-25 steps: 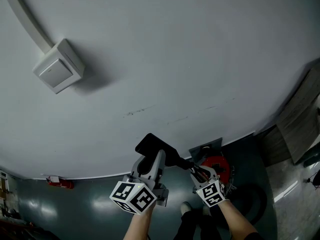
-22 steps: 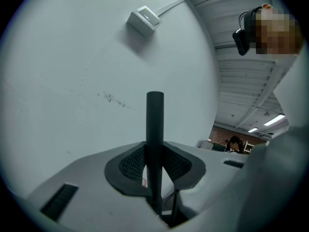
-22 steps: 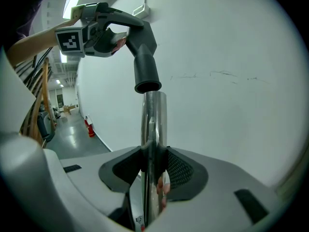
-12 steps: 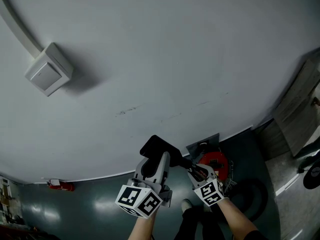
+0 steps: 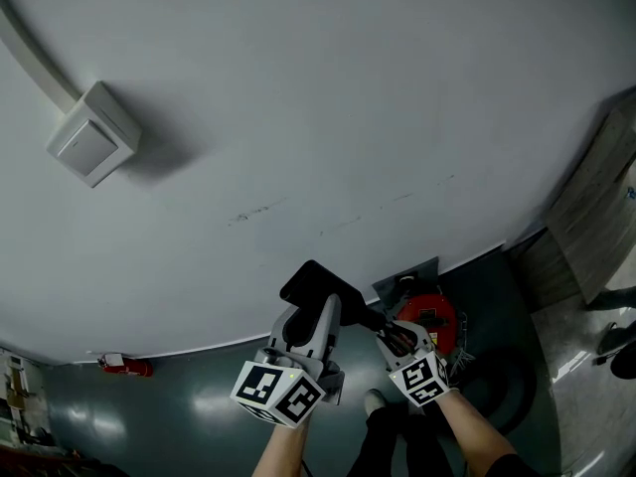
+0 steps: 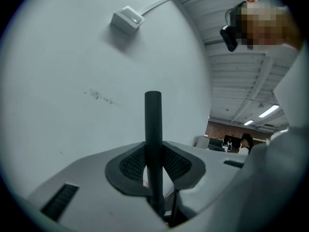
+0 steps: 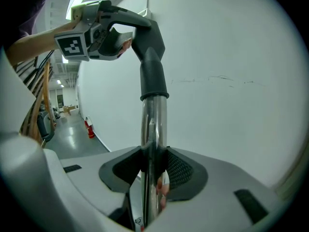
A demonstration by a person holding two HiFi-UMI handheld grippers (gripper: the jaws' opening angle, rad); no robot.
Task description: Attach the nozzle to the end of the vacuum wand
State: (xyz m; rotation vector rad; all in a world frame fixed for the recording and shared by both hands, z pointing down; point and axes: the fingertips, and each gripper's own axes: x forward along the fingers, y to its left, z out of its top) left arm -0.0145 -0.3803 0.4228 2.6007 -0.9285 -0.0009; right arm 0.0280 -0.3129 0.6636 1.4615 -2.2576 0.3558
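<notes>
My left gripper (image 5: pixel 310 313) is shut on the black nozzle (image 5: pixel 320 288), whose flat head stands edge-on between its pads (image 6: pixel 133 161) in the left gripper view. In the right gripper view the nozzle's dark neck (image 7: pixel 152 57) sits over the top end of the chrome wand (image 7: pixel 153 129). My right gripper (image 7: pixel 154 170) is shut on that wand, which runs straight up between its jaws. The left gripper (image 7: pixel 118 40) grips the nozzle at the upper left there. In the head view the right gripper (image 5: pixel 394 336) is just right of the left one.
A white wall fills most of every view, with a switch box (image 5: pixel 91 135) and its conduit at the upper left. The red vacuum body (image 5: pixel 429 321) and black hose (image 5: pixel 502 391) lie on the grey floor. A red extinguisher (image 5: pixel 124 366) stands at the wall's foot.
My left gripper with the nozzle has shifted slightly right, closer to the right gripper. The right gripper and the wand have stayed put.
</notes>
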